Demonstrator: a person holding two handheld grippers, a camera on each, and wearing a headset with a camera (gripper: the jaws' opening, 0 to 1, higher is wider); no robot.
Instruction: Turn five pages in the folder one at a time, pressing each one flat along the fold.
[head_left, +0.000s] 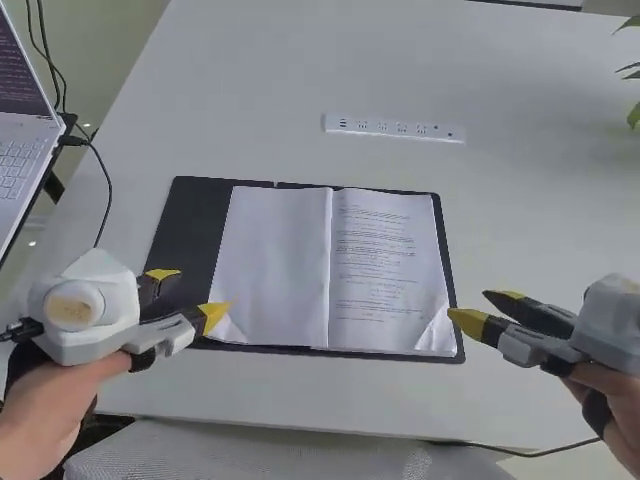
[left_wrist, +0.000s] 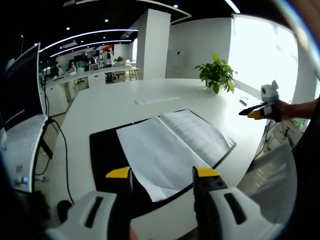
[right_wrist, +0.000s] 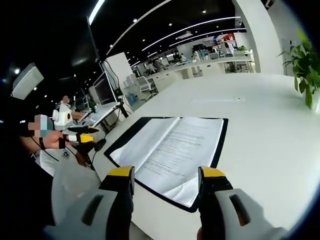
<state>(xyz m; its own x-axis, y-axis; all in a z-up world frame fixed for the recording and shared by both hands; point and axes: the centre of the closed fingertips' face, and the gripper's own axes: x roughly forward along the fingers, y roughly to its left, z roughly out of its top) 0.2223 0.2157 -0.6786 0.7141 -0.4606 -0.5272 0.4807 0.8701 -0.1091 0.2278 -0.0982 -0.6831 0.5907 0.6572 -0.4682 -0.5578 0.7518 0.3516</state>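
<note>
**Folder's open flat, a gripper at each near corner**

The flat black folder (head_left: 190, 232) lies open on the white desk (head_left: 530, 210), with its spine running away from the person. Its left-hand page (head_left: 275, 262) is blank white paper. Its right-hand page (head_left: 385, 262) is covered in small printed lines I can't read. Both pages lie pretty flat, though the near outer corner of each looks a little curled up.

The left gripper (head_left: 190, 296), white with yellow-tipped fingers, sits at the folder's near left corner. Its fingers are spread apart with nothing in them. The lower tip overlaps the page corner in the head view, and I can't tell if it's actually touching. The right gripper (head_left: 485, 308) is just off the folder's near right corner, clear of the paper. Its fingers are spread wide too and aren't gripping anything.

Beyond the folder's far edge there's a long white power strip (head_left: 393, 127), apart from it. Off to the folder's left is a silver laptop (head_left: 18, 150), with a black cable (head_left: 107, 185) looping down near the folder's left side. In the left gripper view a green potted plant (left_wrist: 216, 74) stands past the folder's far right corner, well apart.
</note>
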